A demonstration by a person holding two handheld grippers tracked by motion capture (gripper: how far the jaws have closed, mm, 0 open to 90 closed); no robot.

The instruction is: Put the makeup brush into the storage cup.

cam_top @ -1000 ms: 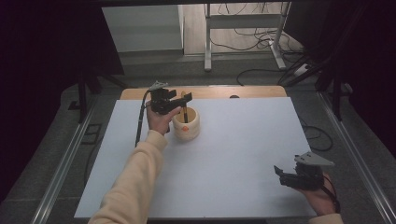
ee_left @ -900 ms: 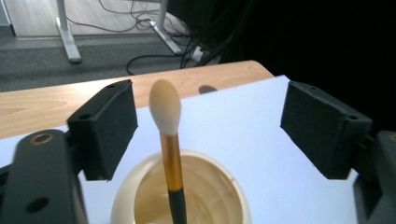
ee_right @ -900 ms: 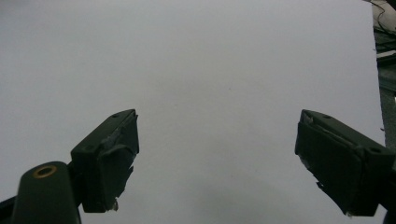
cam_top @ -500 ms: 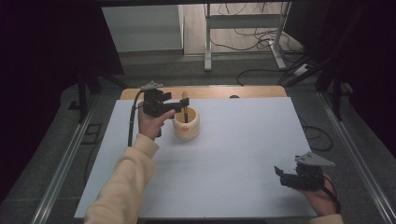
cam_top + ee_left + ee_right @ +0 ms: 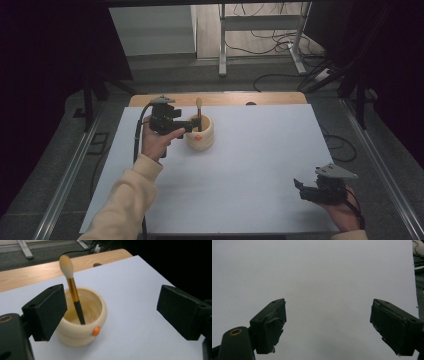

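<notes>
A cream cup (image 5: 201,137) with an orange dot stands on the white table top (image 5: 250,150), toward the back left. A make-up brush (image 5: 199,111) with a black and gold handle stands in it, pale tip up. My left gripper (image 5: 186,126) is just left of the cup. Its jaws have just been opening and stand wide apart with nothing held. In the left gripper view the cup (image 5: 82,323) and brush (image 5: 73,293) lie just beyond the left gripper (image 5: 112,311). My right gripper (image 5: 300,187) rests open near the front right edge, and the right gripper (image 5: 327,322) has bare table under it.
A wooden strip (image 5: 225,98) borders the table's far edge, with a small dark spot (image 5: 251,104) on it. Metal rails (image 5: 70,175) run along both sides of the table. Cables and a metal frame (image 5: 260,35) lie on the floor behind.
My left gripper has drawn back to the left, away from above the cup, and the brush stays standing in the cup. The right hand has not moved.
</notes>
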